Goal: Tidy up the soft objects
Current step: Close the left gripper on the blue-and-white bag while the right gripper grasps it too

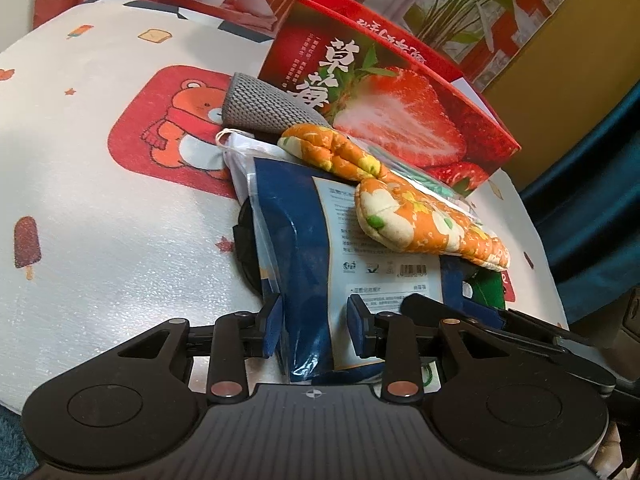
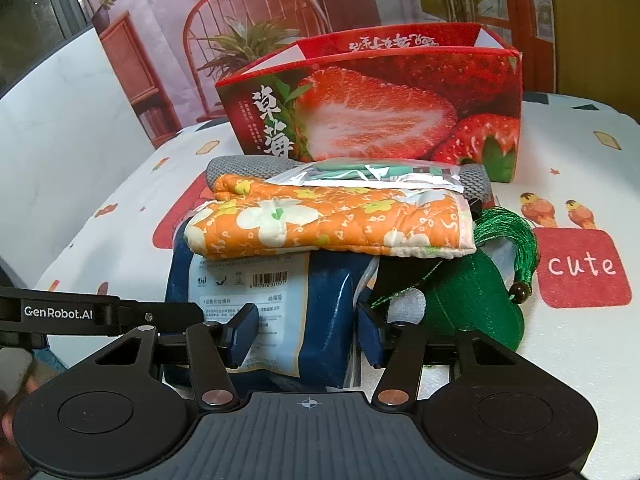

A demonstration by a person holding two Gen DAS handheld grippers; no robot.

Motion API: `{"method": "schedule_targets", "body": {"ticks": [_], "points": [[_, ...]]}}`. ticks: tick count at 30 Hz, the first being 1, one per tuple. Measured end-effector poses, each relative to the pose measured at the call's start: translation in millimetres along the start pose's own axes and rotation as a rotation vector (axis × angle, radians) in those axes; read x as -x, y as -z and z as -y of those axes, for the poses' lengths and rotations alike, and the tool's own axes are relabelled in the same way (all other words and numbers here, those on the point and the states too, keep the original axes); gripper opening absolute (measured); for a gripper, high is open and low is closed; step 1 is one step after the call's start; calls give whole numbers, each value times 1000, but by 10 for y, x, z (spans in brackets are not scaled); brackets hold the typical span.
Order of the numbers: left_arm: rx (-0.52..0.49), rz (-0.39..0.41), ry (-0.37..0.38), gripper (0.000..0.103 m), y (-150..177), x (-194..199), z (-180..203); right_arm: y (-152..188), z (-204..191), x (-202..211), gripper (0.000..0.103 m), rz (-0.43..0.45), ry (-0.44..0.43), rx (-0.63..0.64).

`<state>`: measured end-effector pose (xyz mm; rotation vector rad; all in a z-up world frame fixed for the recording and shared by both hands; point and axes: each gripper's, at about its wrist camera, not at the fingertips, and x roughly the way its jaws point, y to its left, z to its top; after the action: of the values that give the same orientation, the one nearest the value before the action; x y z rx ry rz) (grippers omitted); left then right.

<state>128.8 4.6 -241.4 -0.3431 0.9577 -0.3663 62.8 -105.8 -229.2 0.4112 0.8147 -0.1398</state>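
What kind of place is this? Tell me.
Probably a home room: a table under a cartoon tablecloth, a strawberry box with an oven mitt piled before it, and a printed chair-and-plants backdrop behind.

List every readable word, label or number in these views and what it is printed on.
"草莓": front of the red strawberry box.
"cute": red patch on the printed table cover.
"GenRobot.AI": black bar of the other hand-held gripper, at the left edge of the right wrist view.
Blue plastic packet: barcode digits and label text too small to read.
Writing on the box's inner flap: upside down, unreadable.
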Motion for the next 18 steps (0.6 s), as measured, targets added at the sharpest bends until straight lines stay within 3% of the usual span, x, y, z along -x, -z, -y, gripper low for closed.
{"method": "schedule_targets", "body": {"ticks": [18], "points": [[-25, 119, 30, 36, -127, 454, 137, -276, -212, 248, 48, 48, -54, -1]]}}
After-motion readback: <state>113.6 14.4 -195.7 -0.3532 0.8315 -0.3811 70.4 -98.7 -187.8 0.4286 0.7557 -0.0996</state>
